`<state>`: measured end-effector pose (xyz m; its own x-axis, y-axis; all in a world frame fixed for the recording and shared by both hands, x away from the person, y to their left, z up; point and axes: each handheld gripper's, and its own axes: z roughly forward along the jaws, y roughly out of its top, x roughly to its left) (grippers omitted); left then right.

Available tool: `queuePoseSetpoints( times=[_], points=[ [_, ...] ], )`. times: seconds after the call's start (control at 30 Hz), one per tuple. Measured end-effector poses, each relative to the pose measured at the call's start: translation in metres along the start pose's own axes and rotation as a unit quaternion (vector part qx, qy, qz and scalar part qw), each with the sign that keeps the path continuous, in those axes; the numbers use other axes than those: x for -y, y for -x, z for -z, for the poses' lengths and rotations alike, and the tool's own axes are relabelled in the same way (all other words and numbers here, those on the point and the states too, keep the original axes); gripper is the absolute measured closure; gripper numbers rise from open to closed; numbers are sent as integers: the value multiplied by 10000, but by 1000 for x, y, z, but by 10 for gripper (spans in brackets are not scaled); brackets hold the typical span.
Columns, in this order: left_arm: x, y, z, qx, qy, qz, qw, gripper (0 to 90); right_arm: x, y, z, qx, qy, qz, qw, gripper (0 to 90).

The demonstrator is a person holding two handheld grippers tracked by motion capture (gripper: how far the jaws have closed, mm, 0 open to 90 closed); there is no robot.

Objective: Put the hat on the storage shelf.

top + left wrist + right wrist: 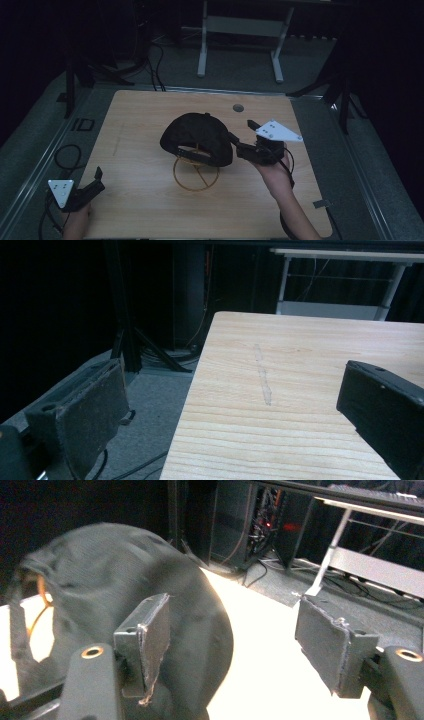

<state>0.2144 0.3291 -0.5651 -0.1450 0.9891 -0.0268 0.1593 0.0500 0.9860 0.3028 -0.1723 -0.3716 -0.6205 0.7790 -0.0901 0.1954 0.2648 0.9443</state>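
Observation:
A black cap (197,137) sits tilted on a gold wire stand (196,175) at the middle of the wooden table (150,215). My right gripper (242,131) is at the cap's right side, open. In the right gripper view the cap (115,575) bulges behind the left jaw and its edge reaches partly into the gap of my right gripper (232,640); contact cannot be told. My left gripper (99,181) rests near the table's front left corner, open and holding nothing. In its own view my left gripper (235,405) looks along the table's left edge.
A round hole (238,107) sits near the table's far edge. A white-legged desk frame (240,30) stands on the floor behind. Black cables (67,155) loop on the grey floor to the left. A faint scuff (262,380) marks the wood.

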Motion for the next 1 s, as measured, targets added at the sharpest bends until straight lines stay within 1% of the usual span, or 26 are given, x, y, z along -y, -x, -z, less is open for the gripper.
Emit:
queuePoseSetpoints(
  times=[0.1,0.17,0.23,0.3,0.4,0.47,0.5,0.53,0.57,0.6,0.8,0.87,0.9,0.93,1.0],
  points=[
    [0,0,0,-2,-3,0,10000,6,7,9,3,74,-39,-108,9999,240],
    [0,0,0,-3,0,1,10000,6,12,15,5,121,-73,-96,9999,192],
    [0,0,0,-5,-1,3,10000,6,17,20,7,172,-98,-140,9997,179],
    [0,0,0,-6,-1,5,10000,6,22,27,9,142,-42,-200,9997,152],
    [0,0,0,-6,0,0,10000,6,30,35,12,267,-72,-291,9992,148],
    [0,0,0,-7,1,12,10000,6,37,41,13,285,-119,-373,9988,148],
    [0,0,0,-8,-1,14,10000,6,40,44,13,312,-190,-375,9986,148],
    [0,0,0,-8,-1,14,10000,6,40,44,13,312,-190,-375,9986,148],
    [0,0,0,-14,-4,6,10000,6,44,46,12,411,-266,-343,9982,147],
    [0,0,0,-12,-6,5,10000,6,53,52,11,511,-372,-317,9975,139],
    [0,0,0,-13,-9,13,10000,6,84,69,11,636,-558,-457,9954,139],
    [0,0,0,-9,-8,18,10000,6,95,74,11,614,-629,-465,9950,140],
    [0,0,0,-11,-12,22,10000,6,100,77,11,653,-665,-427,9947,140],
    [0,0,0,-9,-12,25,10000,6,106,79,11,668,-671,-443,9945,140],
    [0,0,-1,-6,-13,33,10000,6,118,84,12,694,-718,-530,9936,139]
  ],
)
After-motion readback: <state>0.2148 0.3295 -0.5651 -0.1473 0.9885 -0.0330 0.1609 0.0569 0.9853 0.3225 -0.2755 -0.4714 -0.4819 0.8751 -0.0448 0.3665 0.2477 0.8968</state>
